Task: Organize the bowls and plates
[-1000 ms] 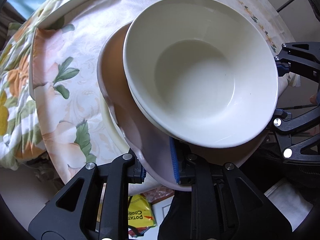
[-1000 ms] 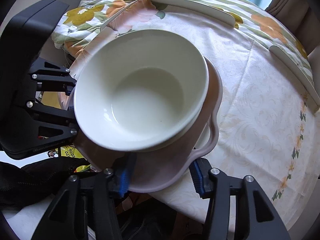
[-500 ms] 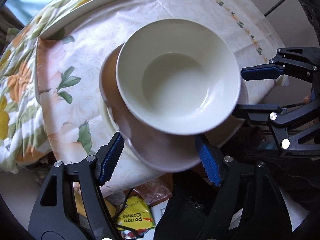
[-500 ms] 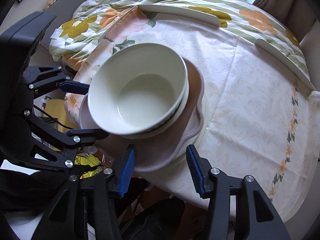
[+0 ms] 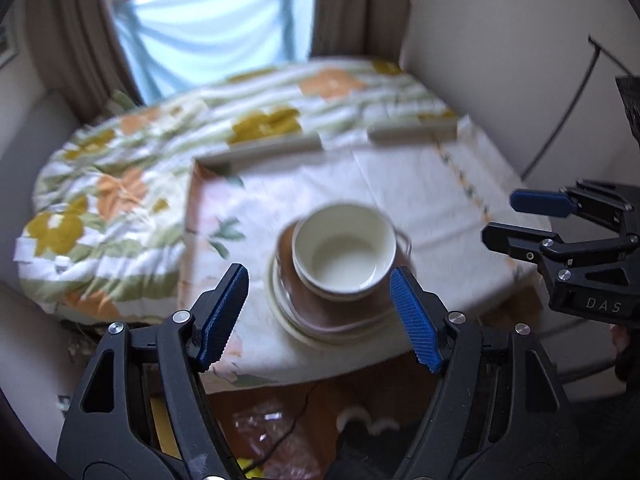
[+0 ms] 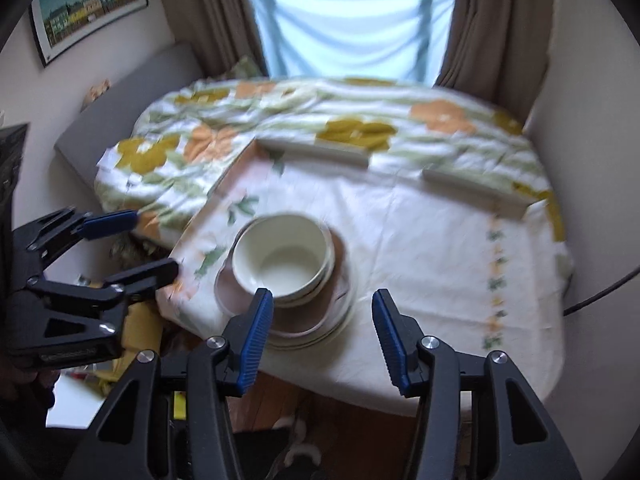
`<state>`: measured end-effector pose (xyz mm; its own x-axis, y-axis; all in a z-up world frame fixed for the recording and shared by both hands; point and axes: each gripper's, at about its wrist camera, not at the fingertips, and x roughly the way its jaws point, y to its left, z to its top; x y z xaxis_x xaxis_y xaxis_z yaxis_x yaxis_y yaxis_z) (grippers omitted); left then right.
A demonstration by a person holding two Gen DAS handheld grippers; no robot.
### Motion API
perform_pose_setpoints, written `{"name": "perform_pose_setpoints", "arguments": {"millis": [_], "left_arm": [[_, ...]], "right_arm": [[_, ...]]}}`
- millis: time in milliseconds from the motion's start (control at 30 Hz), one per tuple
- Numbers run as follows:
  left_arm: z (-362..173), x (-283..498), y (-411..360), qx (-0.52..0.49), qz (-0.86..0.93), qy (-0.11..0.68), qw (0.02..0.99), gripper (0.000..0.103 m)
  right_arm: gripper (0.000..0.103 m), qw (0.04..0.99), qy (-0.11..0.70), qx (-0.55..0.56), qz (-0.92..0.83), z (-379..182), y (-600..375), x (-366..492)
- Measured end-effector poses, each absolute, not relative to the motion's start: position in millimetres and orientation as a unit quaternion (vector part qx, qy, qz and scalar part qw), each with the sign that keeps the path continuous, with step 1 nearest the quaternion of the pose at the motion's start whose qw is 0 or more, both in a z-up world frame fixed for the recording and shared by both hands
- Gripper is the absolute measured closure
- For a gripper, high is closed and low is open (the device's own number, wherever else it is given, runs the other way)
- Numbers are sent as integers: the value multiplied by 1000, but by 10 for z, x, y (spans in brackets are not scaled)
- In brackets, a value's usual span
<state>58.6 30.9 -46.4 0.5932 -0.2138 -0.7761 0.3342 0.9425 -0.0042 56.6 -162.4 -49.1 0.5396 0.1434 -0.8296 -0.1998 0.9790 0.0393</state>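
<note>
A cream bowl (image 5: 344, 254) sits nested on another bowl, on a pinkish-brown plate (image 5: 340, 312) that rests on a cream plate (image 5: 294, 326), near the round table's near edge. The stack also shows in the right wrist view, with the bowl (image 6: 282, 260) on the pinkish plate (image 6: 296, 318). My left gripper (image 5: 320, 316) is open and empty, pulled back from the stack. My right gripper (image 6: 322, 330) is open and empty, also held back from the stack. Each gripper shows in the other's view, the right one (image 5: 520, 220) and the left one (image 6: 136, 244).
The table (image 6: 440, 260) has a white cloth over a floral cloth (image 6: 360, 128). Cream strips (image 6: 316, 150) lie at the cloth's far edge. A window with brown curtains (image 6: 492, 32) is behind. A bench (image 6: 120, 112) stands at left. Clutter lies on the floor under the table edge (image 5: 272, 420).
Both grippers let go of the pinkish plate, opened wide and pulled back and up from the stack, which stays on the table.
</note>
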Motion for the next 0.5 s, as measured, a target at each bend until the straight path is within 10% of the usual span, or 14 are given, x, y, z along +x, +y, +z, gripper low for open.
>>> {"name": "perform_pose_setpoints", "arguments": {"millis": [100,167,500], "left_arm": [[-132,342,329,43,-121,367,921,9],[52,179,349,30,-105,325,939,0],[340,-267,299,36,-70,268,960,0]], "right_arm": [[43,901,427,-24,65,-217,-1749,373],[11,916,397,-16,46,-88,-1829,226],[4,947,320,4,-14,252,-1957,-204]]}}
